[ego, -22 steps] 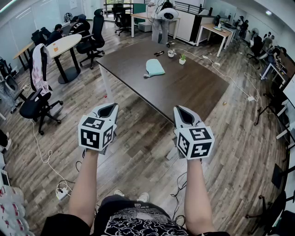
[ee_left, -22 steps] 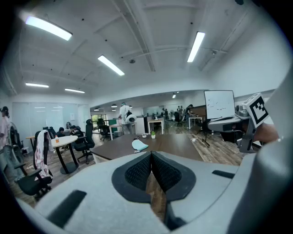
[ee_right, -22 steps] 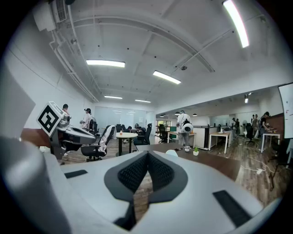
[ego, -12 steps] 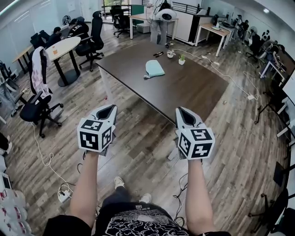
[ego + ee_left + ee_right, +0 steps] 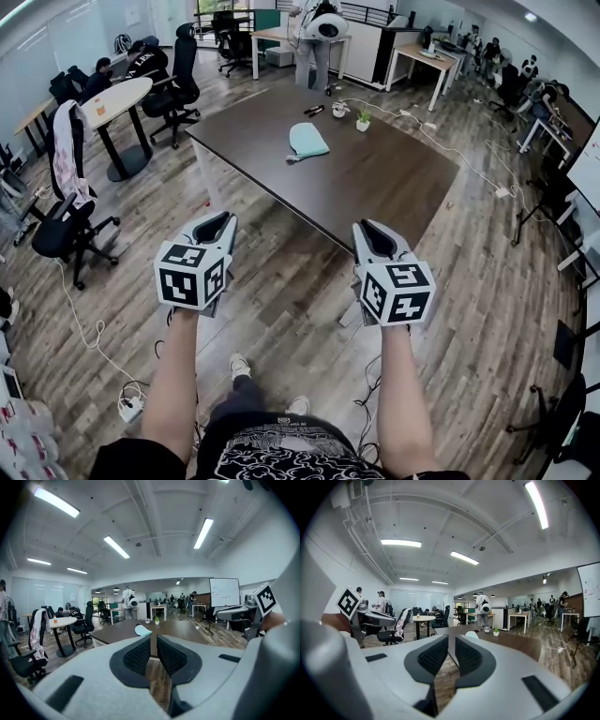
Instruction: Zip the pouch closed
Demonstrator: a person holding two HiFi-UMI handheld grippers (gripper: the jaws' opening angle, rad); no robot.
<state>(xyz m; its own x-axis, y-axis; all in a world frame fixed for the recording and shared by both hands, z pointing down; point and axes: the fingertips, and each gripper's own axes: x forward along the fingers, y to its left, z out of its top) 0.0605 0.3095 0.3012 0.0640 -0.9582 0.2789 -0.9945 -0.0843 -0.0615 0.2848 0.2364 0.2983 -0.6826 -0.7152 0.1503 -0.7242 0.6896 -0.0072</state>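
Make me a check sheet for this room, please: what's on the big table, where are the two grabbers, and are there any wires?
Surface: dark table, mostly bare, ahead of both grippers.
Job's things: light green pouch lying on the far part of the table, nothing touching it; its zip is too small to judge.
Clutter: small potted plant and a black item near the table's far edge.
Grippers: left gripper and right gripper held over the floor, short of the table, jaws close together, nothing between them.
Cables: white cable on the floor right of the table; power strip with cords at lower left.
Surroundings: office chair, round table, wooden floor, people farther off.
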